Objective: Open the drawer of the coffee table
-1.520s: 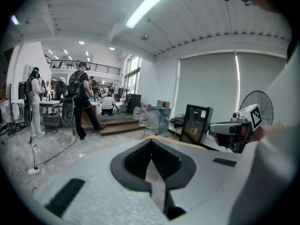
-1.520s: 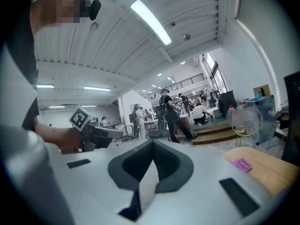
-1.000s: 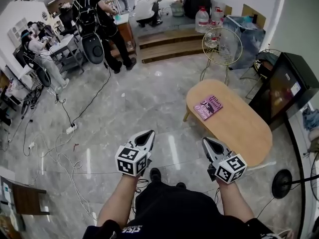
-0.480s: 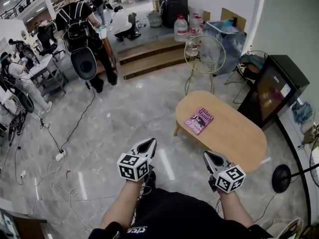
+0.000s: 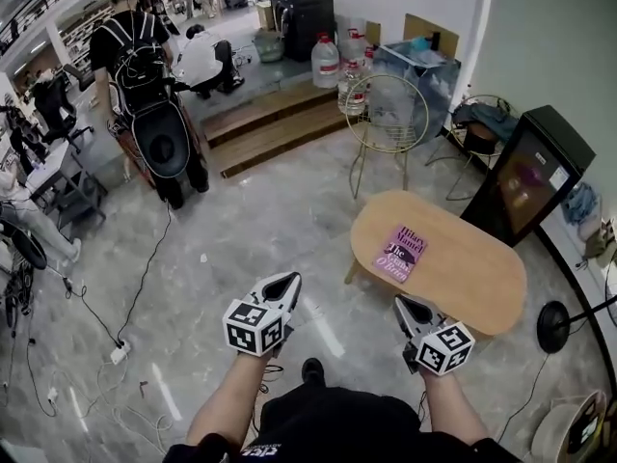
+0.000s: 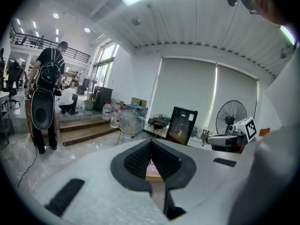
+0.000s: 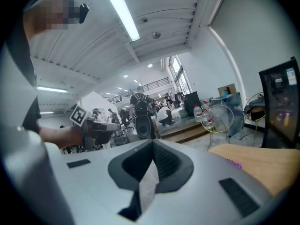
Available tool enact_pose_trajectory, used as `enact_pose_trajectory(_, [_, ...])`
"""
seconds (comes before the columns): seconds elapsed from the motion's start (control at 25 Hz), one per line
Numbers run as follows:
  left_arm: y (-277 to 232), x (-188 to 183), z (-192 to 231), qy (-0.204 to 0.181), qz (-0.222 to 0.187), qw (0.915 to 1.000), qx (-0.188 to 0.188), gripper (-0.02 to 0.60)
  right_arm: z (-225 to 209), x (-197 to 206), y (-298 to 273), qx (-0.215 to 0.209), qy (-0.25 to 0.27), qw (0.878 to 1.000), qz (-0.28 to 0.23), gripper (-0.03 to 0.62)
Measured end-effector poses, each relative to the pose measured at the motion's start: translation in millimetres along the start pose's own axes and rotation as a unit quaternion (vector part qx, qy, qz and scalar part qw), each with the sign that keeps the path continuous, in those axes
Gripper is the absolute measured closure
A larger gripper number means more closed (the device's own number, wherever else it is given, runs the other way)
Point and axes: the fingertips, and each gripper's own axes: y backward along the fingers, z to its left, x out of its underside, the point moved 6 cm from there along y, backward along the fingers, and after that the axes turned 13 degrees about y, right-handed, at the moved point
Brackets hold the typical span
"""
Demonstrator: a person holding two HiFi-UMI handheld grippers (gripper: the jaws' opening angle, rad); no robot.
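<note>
While you held both tools before you, your white left gripper [image 5: 282,280] had its jaws pressed together on nothing | white right gripper [image 5: 410,304] likewise, jaws together, empty | oval light-wood coffee table [image 5: 463,268] stood beyond the right gripper, apart from it | pink book [image 5: 400,252] lay on its top | drawer not discernible.

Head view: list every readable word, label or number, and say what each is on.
"Hilary Mantel": pink book cover, on the coffee table.
"The ... O'Brien": same cover, lower down; the middle word is too small to read.
Too small to read: white label on the black cabinet.
Cut off, unreadable: white print on the person's black shirt.
</note>
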Motion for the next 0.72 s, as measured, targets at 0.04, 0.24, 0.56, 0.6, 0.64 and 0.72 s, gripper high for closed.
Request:
enact_pose_trajectory(0.04, [-2.6,-4.1,9.6,-0.002,0.003,1.0000,0.006,0.572,4.4,-3.4,-10.1,0.005,0.000,1.000,-0.002,0.591])
enact_pose_trajectory(0.24, [-22.0,-7.4,35.5,0.003,0.019,0.9987,0.047,0.572,21.2,-10.7,-35.7,0.028,0.002,1.000,0.004,0.591])
enact_pose_trajectory(0.56, [-48.4,0.9,10.3,0.004,0.039,0.9938,0.104,0.572,11.0,-26.9,0.7,0.103,0.024,0.994,-0.004,0.591])
enact_pose_trajectory(0.6, [-52.5,4.7,0.5,0.000,0.047,0.9925,0.113,0.572,6.8,-27.4,11.7,0.119,0.021,0.993,-0.010,0.591])
enact_pose_trajectory(0.64, [-56.7,8.2,-9.5,-0.006,0.055,0.9911,0.121,0.572,3.4,-26.4,23.0,0.134,0.014,0.991,-0.016,0.591])
enact_pose_trajectory(0.72, [-64.4,13.3,-27.9,-0.021,0.071,0.9883,0.133,0.572,0.9,-19.9,44.9,0.158,-0.001,0.987,-0.025,0.591])
